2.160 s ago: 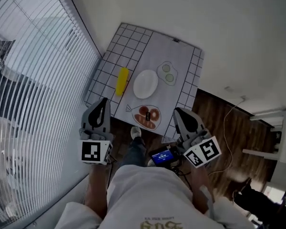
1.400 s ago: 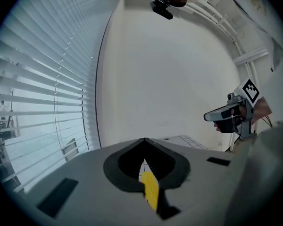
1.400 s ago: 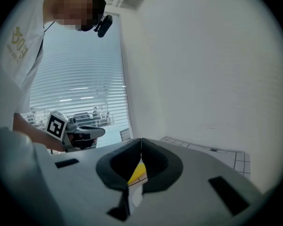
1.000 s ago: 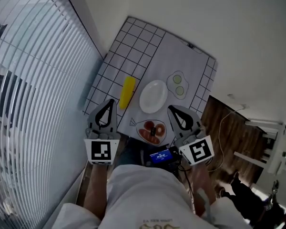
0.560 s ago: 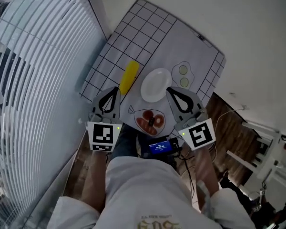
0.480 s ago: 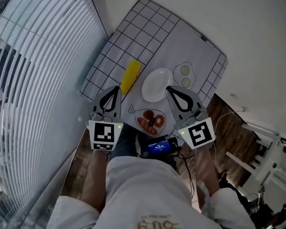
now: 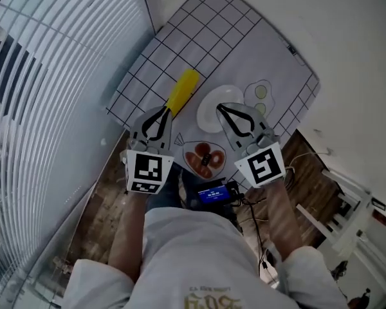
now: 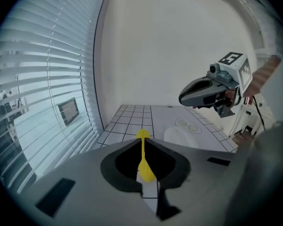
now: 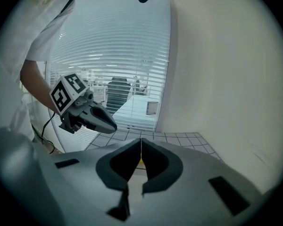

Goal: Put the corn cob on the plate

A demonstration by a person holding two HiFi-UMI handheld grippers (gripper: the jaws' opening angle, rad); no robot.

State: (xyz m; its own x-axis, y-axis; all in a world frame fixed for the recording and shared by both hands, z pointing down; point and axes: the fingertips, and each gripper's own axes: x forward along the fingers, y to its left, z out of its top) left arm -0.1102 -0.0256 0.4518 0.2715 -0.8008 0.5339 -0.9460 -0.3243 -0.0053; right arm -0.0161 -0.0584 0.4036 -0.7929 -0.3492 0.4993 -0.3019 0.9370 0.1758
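The yellow corn cob lies on the gridded table mat, to the left of the empty white plate. My left gripper is shut and empty, its tips just short of the cob's near end. In the left gripper view the corn cob shows as a yellow sliver past the closed jaws, with the plate to its right. My right gripper is shut and empty, hanging over the plate's near rim. The right gripper view shows the left gripper above the mat.
A printed fish-shaped dish of red food sits at the mat's near edge between my hands. A printed fried-egg picture lies right of the plate. Window blinds run along the left, a white wall at the far side, wooden floor right.
Both grippers have sunk and moved forward over the mat: the left tips now sit near the cob's end, the right tips over the plate. Both stayed shut.
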